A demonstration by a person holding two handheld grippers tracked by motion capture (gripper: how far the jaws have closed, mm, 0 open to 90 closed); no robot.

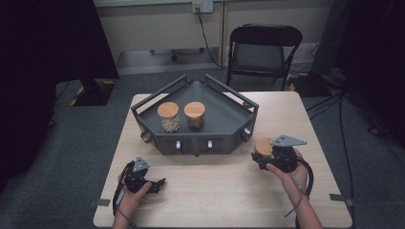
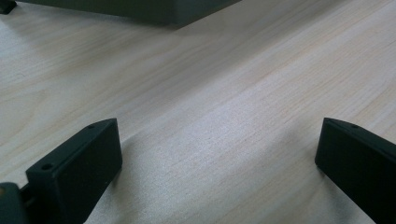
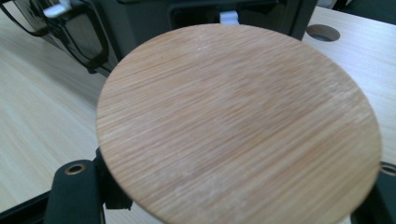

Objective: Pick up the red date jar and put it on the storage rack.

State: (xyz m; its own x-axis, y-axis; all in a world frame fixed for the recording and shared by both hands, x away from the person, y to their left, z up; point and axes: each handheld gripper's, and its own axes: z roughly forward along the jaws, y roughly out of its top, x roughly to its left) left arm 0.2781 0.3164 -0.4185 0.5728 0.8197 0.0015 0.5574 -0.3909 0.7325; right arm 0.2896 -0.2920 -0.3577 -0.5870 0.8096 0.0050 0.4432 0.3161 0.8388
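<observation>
A jar with a round wooden lid [image 1: 263, 145] is held just off the table at the right, in front of the dark grey tray [image 1: 217, 141]. My right gripper [image 1: 260, 156] is shut on this jar. In the right gripper view the wooden lid [image 3: 238, 121] hides the jar's body, and the gripper [image 3: 224, 198] has a black jaw at each side below it. Two more lidded jars stand in the tray, a pale-filled jar [image 1: 168, 116] and a brown-filled jar [image 1: 194, 114]. My left gripper [image 1: 157, 183] rests at the front left, open [image 2: 219, 154] over bare wood.
The light wooden table [image 1: 224, 191] has free room between the two hands. The tray has raised rails and knobs on its front wall. A black folding chair [image 1: 264, 47] stands beyond the far edge. Cables run across the floor at the right.
</observation>
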